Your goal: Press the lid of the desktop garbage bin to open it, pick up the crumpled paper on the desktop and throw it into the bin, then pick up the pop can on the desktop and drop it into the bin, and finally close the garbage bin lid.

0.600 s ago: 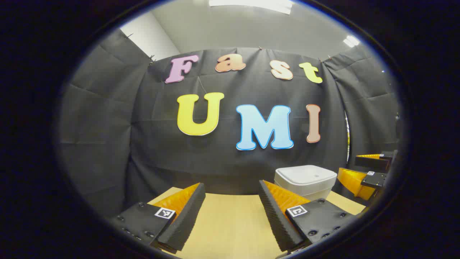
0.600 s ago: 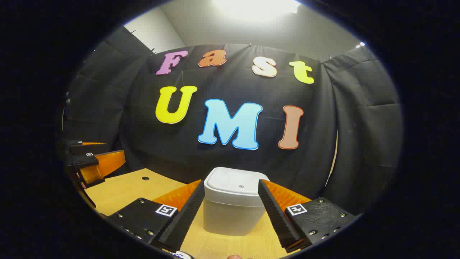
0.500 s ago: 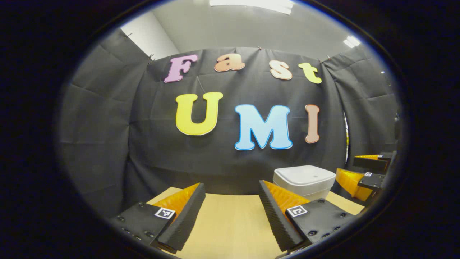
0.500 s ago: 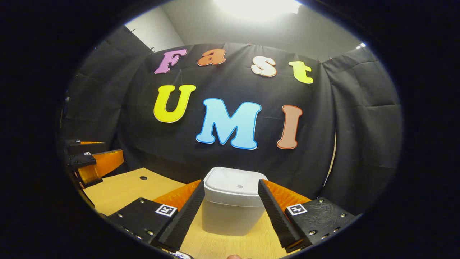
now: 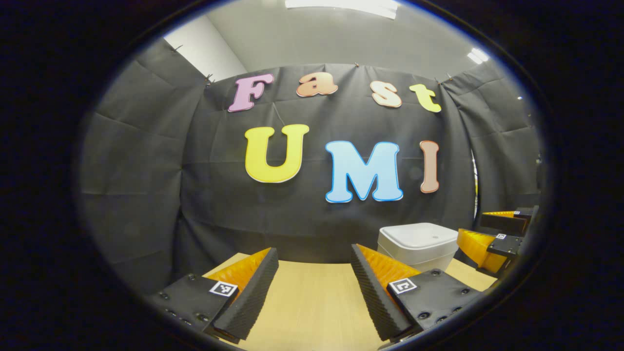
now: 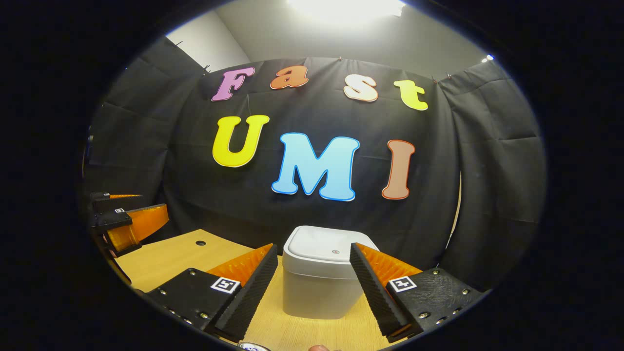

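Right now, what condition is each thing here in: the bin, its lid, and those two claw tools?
Garbage bin: upright on the desk, touched by neither gripper.
Lid: closed, flat.
Right gripper: open, empty, the bin ahead between its fingers.
Left gripper: open, empty, above bare desk.

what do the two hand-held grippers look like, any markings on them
Each hand-held gripper, the left and the right, has two long wedge-shaped fingers with ribbed, saw-toothed inner faces. The fingers mount on flat black plates with small screws, and each plate carries a square black-and-white tag. No cables or sleeves are visible.
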